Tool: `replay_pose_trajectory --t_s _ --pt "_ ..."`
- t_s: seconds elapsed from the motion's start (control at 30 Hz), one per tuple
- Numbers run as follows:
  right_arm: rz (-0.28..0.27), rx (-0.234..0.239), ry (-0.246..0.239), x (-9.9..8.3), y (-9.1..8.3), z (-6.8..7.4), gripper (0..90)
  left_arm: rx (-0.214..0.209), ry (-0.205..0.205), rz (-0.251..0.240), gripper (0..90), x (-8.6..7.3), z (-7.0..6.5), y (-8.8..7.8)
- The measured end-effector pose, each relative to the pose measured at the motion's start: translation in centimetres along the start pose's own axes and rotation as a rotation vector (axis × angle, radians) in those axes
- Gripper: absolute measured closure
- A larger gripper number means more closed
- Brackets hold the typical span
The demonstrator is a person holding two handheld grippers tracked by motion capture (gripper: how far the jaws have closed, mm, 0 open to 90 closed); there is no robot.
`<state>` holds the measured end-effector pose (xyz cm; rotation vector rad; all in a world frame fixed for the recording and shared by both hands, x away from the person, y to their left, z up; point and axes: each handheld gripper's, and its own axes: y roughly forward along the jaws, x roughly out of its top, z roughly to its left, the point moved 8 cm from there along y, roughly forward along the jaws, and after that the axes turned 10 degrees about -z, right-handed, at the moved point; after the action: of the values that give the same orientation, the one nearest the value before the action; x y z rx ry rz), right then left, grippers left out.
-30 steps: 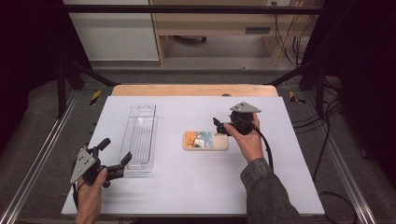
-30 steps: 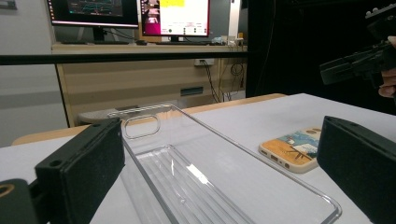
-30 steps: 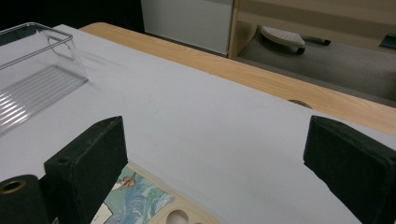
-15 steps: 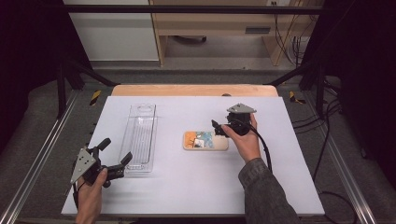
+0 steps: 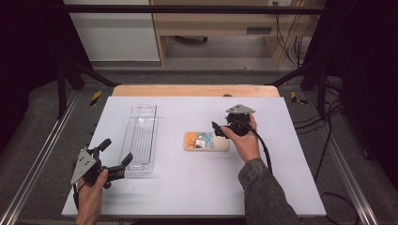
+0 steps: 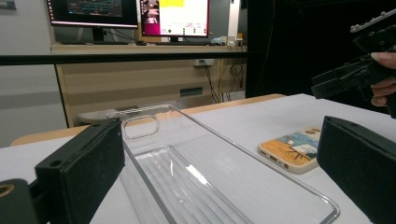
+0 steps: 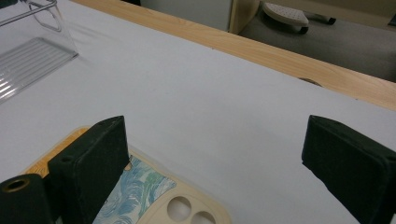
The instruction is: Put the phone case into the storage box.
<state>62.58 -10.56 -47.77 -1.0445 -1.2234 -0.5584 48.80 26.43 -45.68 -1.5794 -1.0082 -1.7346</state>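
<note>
Two grippers work around a phone case (image 5: pixel 206 141) lying flat on the table (image 5: pixel 187 187). Well left of it, the left gripper (image 5: pixel 116 157) holds its jaws wide at the clear tray's (image 5: pixel 141 136) near end. Right gripper (image 5: pixel 217 129) hovers, jaws wide, over the case's right end.

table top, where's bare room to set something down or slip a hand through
Bare white table runs along the near edge between the two forearms, and across the far strip behind the clear tray and the phone case. The lane between tray and case is open but narrower. It is crowded at the case's right end, where the right claw hovers, and at the tray's near end by the left claw.
</note>
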Motion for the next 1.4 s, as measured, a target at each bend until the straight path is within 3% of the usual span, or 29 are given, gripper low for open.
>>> replay_pose_trajectory --t_s 0.33,0.57,1.2,1.4 --pt "0.021 -0.007 -0.006 -0.4 0.3 0.0 8.9 0.001 -0.002 -0.001 0.7 0.0 0.1 -0.1" --pt "0.029 -0.012 -0.008 -0.6 0.4 -0.1 14.8 0.004 -0.010 -0.004 0.7 0.0 0.3 -0.2" --pt "0.058 -0.003 -0.035 -1.5 1.1 0.2 38.8 -0.002 -0.007 -0.002 0.7 0.0 0.1 0.0" --pt "0.073 -0.003 -0.045 -1.9 1.3 0.1 51.0 -0.003 -0.005 0.001 0.7 -0.1 0.1 0.1"
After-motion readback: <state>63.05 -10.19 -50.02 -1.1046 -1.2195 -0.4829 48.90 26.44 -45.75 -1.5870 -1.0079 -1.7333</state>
